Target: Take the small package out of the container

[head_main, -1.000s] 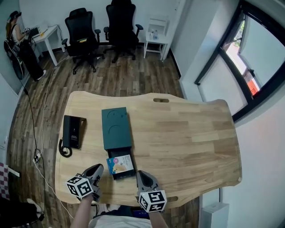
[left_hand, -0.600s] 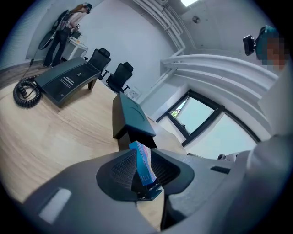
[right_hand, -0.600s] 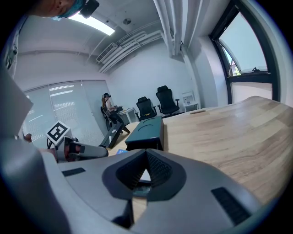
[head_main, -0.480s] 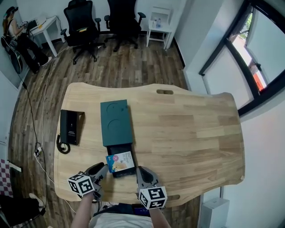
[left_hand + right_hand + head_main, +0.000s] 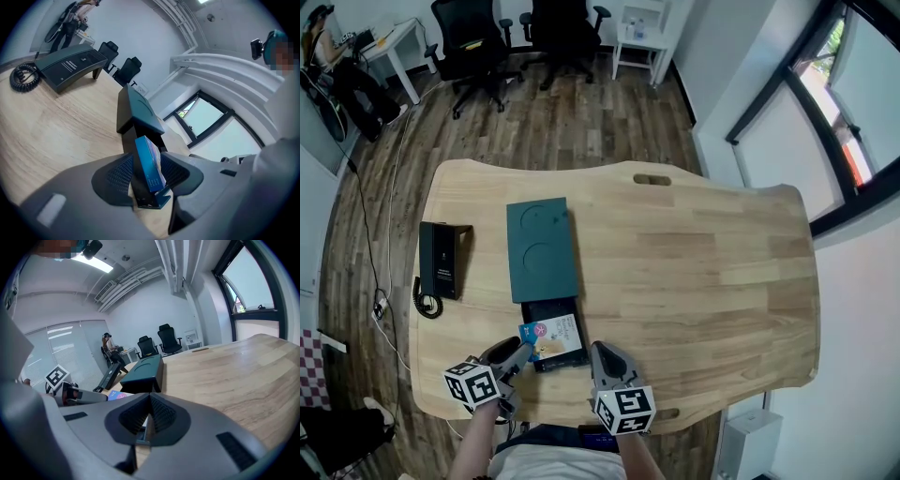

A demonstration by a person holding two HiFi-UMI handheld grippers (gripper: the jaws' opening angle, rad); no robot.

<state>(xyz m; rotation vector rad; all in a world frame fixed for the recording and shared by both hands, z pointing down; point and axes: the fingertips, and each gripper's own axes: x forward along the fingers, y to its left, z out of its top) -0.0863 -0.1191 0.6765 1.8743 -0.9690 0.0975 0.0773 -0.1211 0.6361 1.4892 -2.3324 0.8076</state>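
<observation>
The container is a dark green sleeve [image 5: 542, 248] with its black drawer [image 5: 549, 308] pulled out toward me. The small blue and white package [image 5: 551, 337] lies in the drawer. My left gripper [image 5: 517, 352] is at the package's left edge. In the left gripper view the package [image 5: 149, 164] stands on edge between the jaws of the left gripper [image 5: 147, 174]; the jaws are opening and a gap shows at one pad. My right gripper [image 5: 598, 352] sits at the drawer's near right corner. In the right gripper view the right gripper [image 5: 146, 420] is shut on a thin strip of the drawer's edge.
A black desk phone [image 5: 442, 261] with a coiled cable lies on the table's left side. The table's near edge [image 5: 553, 412] runs just below both grippers. Office chairs [image 5: 478, 28], a white side table [image 5: 642, 37] and a seated person [image 5: 323, 28] are far behind.
The left gripper has moved right, from beside the drawer to the package's left edge. The right gripper has stayed at the drawer's corner.
</observation>
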